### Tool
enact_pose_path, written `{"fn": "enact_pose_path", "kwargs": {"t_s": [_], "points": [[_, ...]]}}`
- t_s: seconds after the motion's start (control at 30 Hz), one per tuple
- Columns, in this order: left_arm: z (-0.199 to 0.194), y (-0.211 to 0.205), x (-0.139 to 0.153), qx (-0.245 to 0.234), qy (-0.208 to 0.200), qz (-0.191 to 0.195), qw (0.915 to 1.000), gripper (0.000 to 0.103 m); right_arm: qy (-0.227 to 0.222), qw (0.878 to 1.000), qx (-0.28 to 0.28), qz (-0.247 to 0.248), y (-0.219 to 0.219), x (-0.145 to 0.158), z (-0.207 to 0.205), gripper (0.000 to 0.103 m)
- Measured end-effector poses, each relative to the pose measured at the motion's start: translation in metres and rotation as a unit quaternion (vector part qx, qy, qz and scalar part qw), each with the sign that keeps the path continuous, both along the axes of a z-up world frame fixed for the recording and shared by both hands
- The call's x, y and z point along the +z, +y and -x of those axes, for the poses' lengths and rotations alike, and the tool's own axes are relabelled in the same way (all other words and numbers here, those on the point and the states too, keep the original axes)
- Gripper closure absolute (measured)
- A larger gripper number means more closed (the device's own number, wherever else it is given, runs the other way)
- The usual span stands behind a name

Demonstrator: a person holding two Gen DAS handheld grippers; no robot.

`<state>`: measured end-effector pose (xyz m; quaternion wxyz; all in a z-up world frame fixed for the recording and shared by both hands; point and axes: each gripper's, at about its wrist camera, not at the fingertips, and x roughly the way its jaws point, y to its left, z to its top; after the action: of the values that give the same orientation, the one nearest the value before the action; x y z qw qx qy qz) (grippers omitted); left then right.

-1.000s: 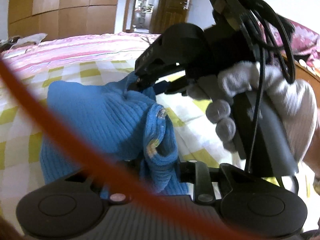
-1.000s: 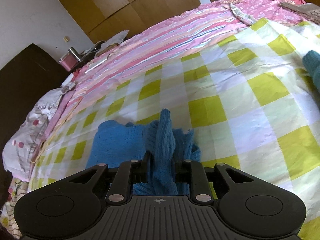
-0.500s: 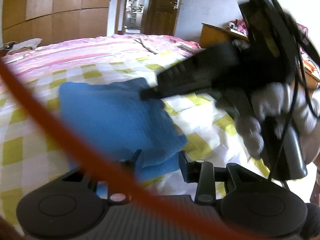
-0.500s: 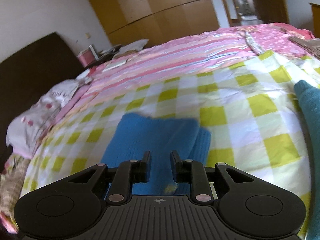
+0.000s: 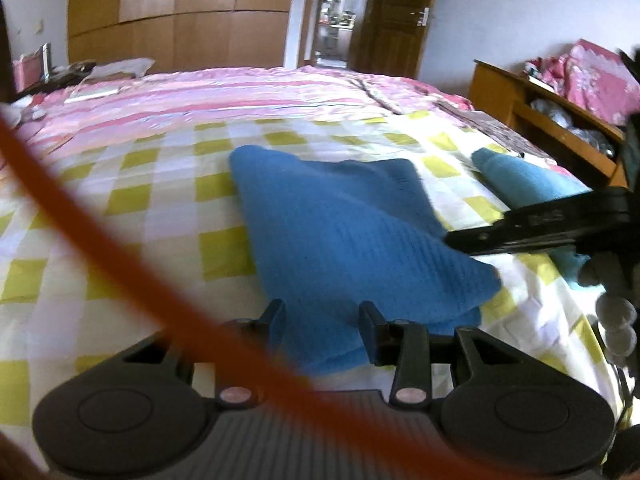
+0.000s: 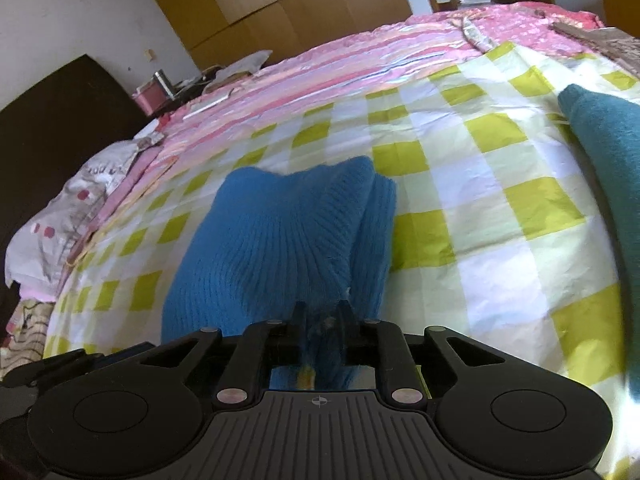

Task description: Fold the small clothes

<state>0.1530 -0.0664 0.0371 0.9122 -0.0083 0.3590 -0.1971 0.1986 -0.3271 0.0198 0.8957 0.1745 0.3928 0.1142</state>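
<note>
While right gripper (image 6: 321,320) pinches it, blue knit (image 5: 344,220) lies folded.

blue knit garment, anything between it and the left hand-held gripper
Nothing visible does. The blue knit garment lies on the checked sheet with its near edge between the open fingers of the left hand-held gripper.

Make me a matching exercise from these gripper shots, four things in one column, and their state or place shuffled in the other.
Things:
1. bright blue knit garment
2. teal garment
3. left gripper
4. right gripper

States or places:
A. jaws apart, nothing gripped
B. folded, lying on the checked sheet
C. jaws closed on blue knit fabric
D. on the sheet, right of the blue one

Pairs: 1-B, 2-D, 3-A, 4-C
</note>
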Motion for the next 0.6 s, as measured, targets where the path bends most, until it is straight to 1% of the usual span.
{"fn": "enact_pose_path", "kwargs": {"t_s": [0.03,0.07,0.1,0.17,0.23,0.3,0.37,0.47,0.53,0.57,0.6], "points": [[-0.001,0.004,-0.001,0.005,0.004,0.006,1.0000,0.054,0.004,1.000,-0.002,-0.010,-0.001,0.000,0.001,0.076],[-0.002,0.006,-0.003,0.007,0.007,0.009,0.9999,0.053,0.010,1.000,-0.001,-0.023,-0.002,-0.001,0.003,0.068],[-0.002,0.008,-0.004,0.009,0.010,0.010,0.9999,0.053,0.015,0.999,0.002,-0.033,-0.002,-0.003,0.004,0.065],[-0.003,0.007,-0.007,0.009,0.013,0.008,0.9998,0.053,0.024,0.999,0.007,-0.037,0.002,-0.006,0.005,0.064],[-0.002,0.005,-0.008,0.006,0.011,0.004,0.9999,0.053,0.032,0.999,0.003,-0.018,0.007,-0.011,0.004,0.065],[-0.001,0.004,-0.007,0.003,0.006,0.001,1.0000,0.053,0.046,0.999,-0.002,-0.015,0.009,-0.016,0.002,0.065],[0.001,0.004,-0.006,-0.002,0.003,0.003,1.0000,0.052,0.041,0.999,-0.006,-0.019,0.009,-0.012,0.005,0.064],[0.002,0.003,-0.010,-0.006,0.003,-0.006,1.0000,0.050,0.028,0.999,-0.003,-0.020,0.007,-0.004,0.012,0.064],[0.002,0.001,-0.015,-0.008,0.008,-0.011,0.9999,0.049,0.029,0.999,0.002,-0.013,0.008,-0.005,0.015,0.060],[0.002,-0.002,-0.017,-0.012,0.007,-0.016,0.9998,0.049,0.029,1.000,0.003,-0.006,0.009,-0.006,0.016,0.054],[0.002,-0.005,-0.019,-0.016,0.004,-0.025,0.9995,0.049,0.030,1.000,0.003,0.003,0.010,-0.008,0.016,0.052]]}}
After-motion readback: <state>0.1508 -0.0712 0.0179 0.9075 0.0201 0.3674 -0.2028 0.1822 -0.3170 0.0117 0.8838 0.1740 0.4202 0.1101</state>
